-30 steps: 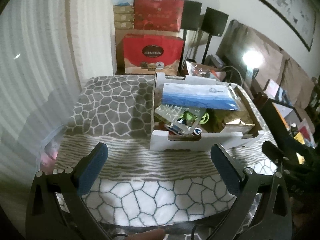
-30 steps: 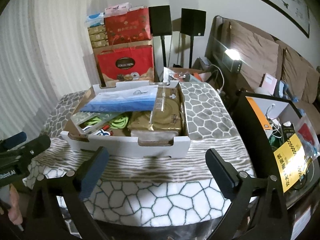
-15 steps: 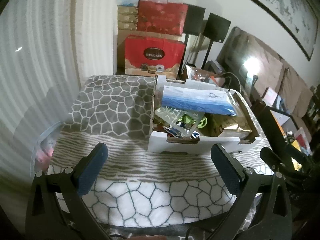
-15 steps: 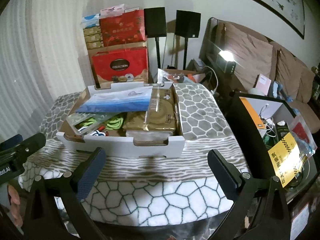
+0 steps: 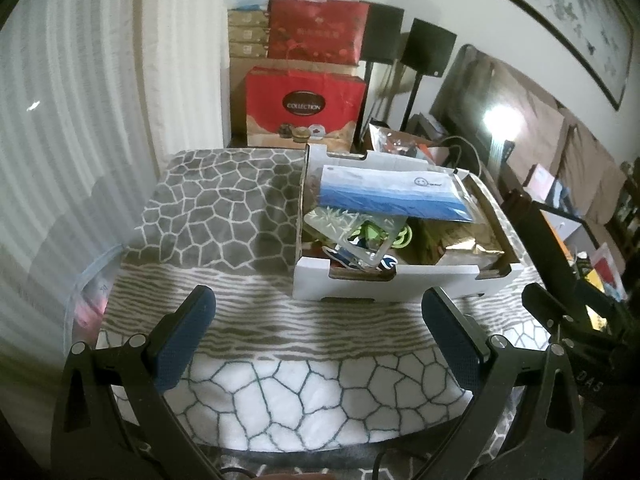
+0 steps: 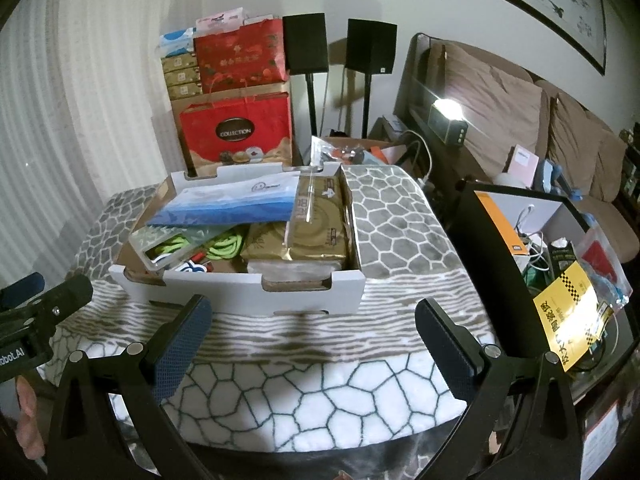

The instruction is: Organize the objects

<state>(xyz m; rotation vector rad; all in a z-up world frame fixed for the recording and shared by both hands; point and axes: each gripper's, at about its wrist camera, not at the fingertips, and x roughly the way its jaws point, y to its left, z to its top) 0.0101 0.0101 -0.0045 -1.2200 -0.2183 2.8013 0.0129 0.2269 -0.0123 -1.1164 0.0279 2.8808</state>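
A white cardboard box [image 5: 400, 280] [image 6: 248, 288] stands on a table under a stone-pattern blanket [image 5: 224, 216] [image 6: 312, 392]. It holds a blue and white pouch [image 5: 392, 194] [image 6: 236, 202], gold packs [image 6: 316, 224] [image 5: 472, 246], a green cord [image 6: 224, 246] and a clear case [image 5: 352, 228]. My left gripper [image 5: 320, 320] is open and empty, short of the box's near wall. My right gripper [image 6: 314, 324] is open and empty, also just short of the near wall. The right gripper shows at the right edge of the left wrist view [image 5: 568, 320].
Red gift bags [image 5: 304, 108] [image 6: 236, 132] and stacked boxes stand behind the table. Two black speakers [image 6: 340, 44] stand on poles. A dark shelf with a yellow pack [image 6: 568, 312] is at the right. A sofa [image 6: 520, 120] is beyond it.
Both grippers have drawn back and risen a little, so the box looks smaller and more of the blanket shows. Both stay open.
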